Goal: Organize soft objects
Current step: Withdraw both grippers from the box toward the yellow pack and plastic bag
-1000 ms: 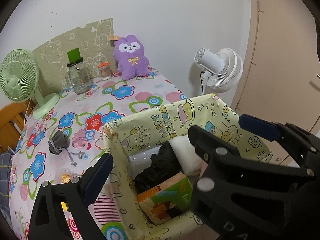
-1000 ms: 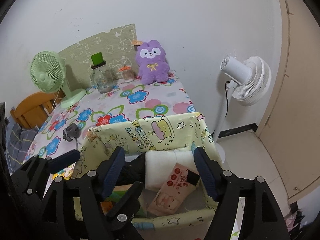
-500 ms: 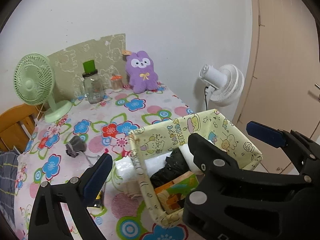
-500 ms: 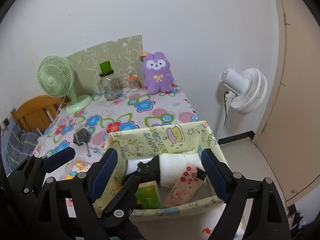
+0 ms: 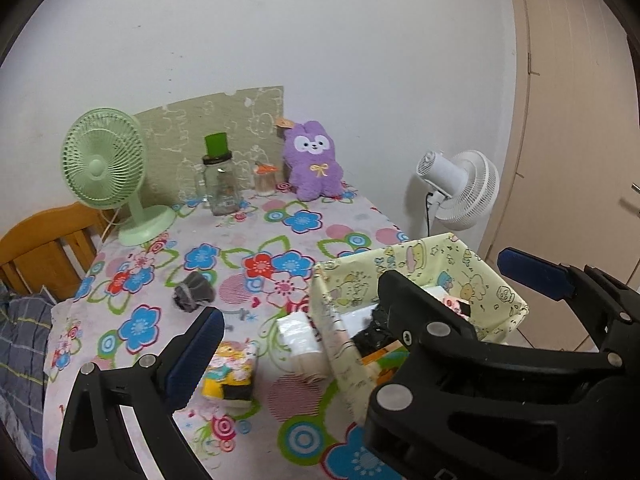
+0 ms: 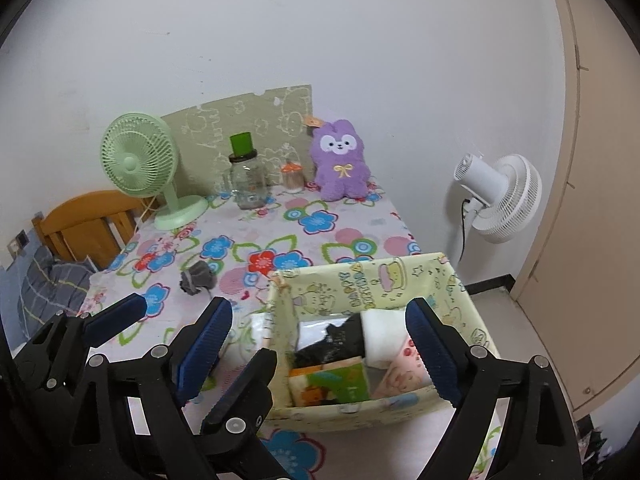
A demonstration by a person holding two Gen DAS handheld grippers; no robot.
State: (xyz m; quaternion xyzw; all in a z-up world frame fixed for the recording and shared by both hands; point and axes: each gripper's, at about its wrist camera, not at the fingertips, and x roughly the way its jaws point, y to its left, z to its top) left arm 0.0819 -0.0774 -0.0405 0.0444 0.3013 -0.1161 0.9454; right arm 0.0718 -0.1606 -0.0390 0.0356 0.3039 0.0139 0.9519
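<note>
A yellow cartoon-print fabric bin (image 6: 372, 284) stands at the table's near right corner; it also shows in the left wrist view (image 5: 496, 280). Inside lie a black cloth (image 6: 336, 340), a white soft pack (image 6: 384, 334), a green-orange pack (image 6: 332, 384) and a pink pack (image 6: 404, 372). A grey sock (image 6: 197, 277) lies on the floral tablecloth. A white tissue pack (image 5: 298, 330) and a yellow pack (image 5: 228, 372) lie left of the bin. A purple plush (image 6: 340, 162) sits at the back. My right gripper (image 6: 320, 348) is open and empty above the bin. My left gripper (image 5: 360, 308) is open and empty.
A green desk fan (image 6: 152, 168), a glass jar with green lid (image 6: 246, 178) and a small orange-lid jar (image 6: 292, 178) stand at the back. A white floor fan (image 6: 500, 200) stands right of the table. A wooden chair (image 6: 84, 224) is at left.
Both grippers have pulled back and up from the bin, so more of the table shows. The bin and its contents stay put.
</note>
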